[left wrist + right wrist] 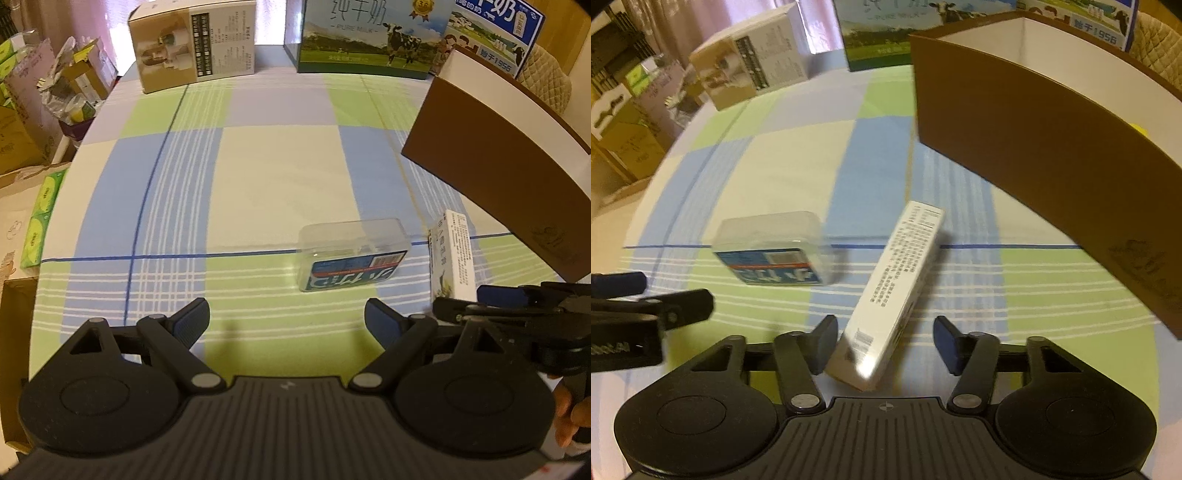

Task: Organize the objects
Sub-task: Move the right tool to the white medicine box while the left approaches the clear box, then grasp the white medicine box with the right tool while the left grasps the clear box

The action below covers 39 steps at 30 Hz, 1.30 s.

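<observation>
Fingers [827,343] of the right gripper [886,345] spread wide around the long white printed carton [901,288] lying on the checked tablecloth [798,173]; left gripper [286,323] also gapes, empty. Centre before closing, as the carton lies skewed, seemingly touching one pad. Brown open box [1052,155] waits nearby.

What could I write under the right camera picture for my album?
Open right tool straddles a long white box, clear plastic case alongside.

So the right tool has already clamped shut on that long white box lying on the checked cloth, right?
Not yet. In the right wrist view the right tool is open, its fingers either side of the white box, with a gap on the right. The box does lie on the checked cloth.
</observation>
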Motion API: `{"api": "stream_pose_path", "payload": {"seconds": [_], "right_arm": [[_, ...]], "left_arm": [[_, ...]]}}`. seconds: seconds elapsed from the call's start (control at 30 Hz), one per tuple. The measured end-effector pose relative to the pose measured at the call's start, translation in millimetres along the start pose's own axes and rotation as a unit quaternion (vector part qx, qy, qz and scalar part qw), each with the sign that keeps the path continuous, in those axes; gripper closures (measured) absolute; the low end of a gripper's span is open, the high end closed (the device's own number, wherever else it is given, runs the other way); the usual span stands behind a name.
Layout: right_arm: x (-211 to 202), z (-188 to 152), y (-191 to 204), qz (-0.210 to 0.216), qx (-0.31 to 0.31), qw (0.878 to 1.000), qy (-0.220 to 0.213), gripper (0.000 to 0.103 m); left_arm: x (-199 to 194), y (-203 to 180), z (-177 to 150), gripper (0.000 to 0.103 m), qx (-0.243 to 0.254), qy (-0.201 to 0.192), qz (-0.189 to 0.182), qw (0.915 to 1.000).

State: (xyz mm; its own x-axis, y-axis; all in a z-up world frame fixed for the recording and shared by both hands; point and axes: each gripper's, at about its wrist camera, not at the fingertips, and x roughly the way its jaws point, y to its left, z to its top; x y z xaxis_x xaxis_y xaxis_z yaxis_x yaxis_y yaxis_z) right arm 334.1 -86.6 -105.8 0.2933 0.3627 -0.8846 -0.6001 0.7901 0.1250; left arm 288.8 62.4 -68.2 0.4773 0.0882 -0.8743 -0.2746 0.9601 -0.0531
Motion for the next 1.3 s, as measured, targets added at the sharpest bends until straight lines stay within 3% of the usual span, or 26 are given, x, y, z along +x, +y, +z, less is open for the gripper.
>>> {"api": "stream_pose_path", "payload": {"seconds": [0.13, 0.47, 0.83, 1.3], "right_arm": [[0, 2, -21, -0.018, 0.018, 1.000, 0.003, 0.062], [-6, 5, -54, -0.033, 0.047, 0.998, -0.001, 0.062], [-3, 6, -52, -0.030, 0.034, 0.999, -0.001, 0.062], [-6, 5, -44, -0.031, -0.022, 0.999, -0.027, 0.062]], "left_arm": [[7, -9, 4, 0.014, 0.003, 0.004, -0.013, 0.9999], [27, -37, 27, 0.014, -0.002, 0.004, -0.033, 0.9994], [50, -53, 35, 0.014, -0.001, 0.007, -0.004, 1.0000], [46, -40, 28, 0.018, 0.022, -0.004, -0.004, 0.9997]]}}
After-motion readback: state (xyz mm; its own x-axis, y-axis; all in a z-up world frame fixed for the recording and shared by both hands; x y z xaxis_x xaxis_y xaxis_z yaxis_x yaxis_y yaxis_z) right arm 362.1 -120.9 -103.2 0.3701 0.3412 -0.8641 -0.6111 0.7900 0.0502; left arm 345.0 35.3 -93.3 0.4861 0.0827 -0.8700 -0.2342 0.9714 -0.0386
